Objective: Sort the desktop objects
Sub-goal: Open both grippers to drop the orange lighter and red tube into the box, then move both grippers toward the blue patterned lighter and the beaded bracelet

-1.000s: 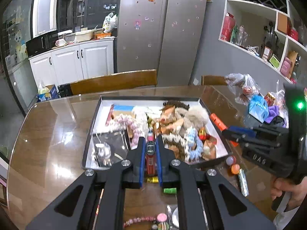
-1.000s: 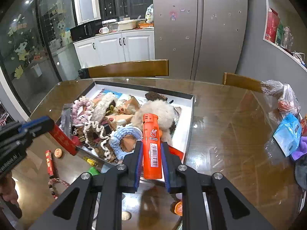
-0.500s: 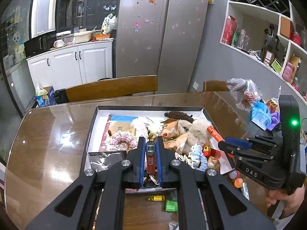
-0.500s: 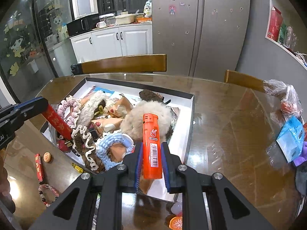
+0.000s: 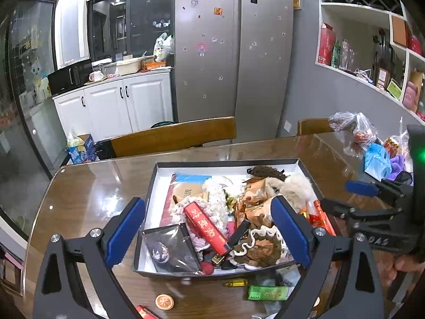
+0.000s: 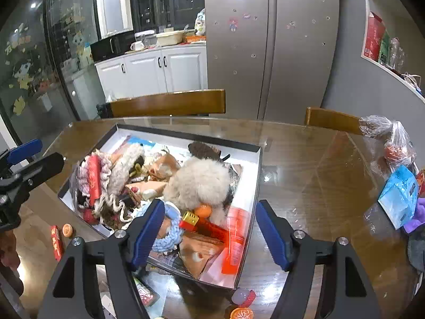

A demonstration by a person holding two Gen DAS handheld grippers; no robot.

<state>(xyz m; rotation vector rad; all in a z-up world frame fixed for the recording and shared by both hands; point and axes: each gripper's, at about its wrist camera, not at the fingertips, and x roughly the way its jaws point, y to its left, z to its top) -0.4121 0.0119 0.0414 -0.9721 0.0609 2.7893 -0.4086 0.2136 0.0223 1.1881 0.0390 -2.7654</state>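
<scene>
Glossy wooden table (image 5: 87,194), seemingly glass-topped; steel fridge (image 5: 231,45), white cabinets (image 5: 117,103) behind.

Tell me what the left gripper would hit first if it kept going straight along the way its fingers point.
Probably the red lighter lying on the pile in the box. The left gripper, its jaws opening and empty, points down at that spot. Depth is unclear, so the clear packet beside it might come first.

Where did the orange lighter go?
In the right wrist view, the orange lighter is blurred inside the box, by its right wall, below the fluffy ball.
</scene>
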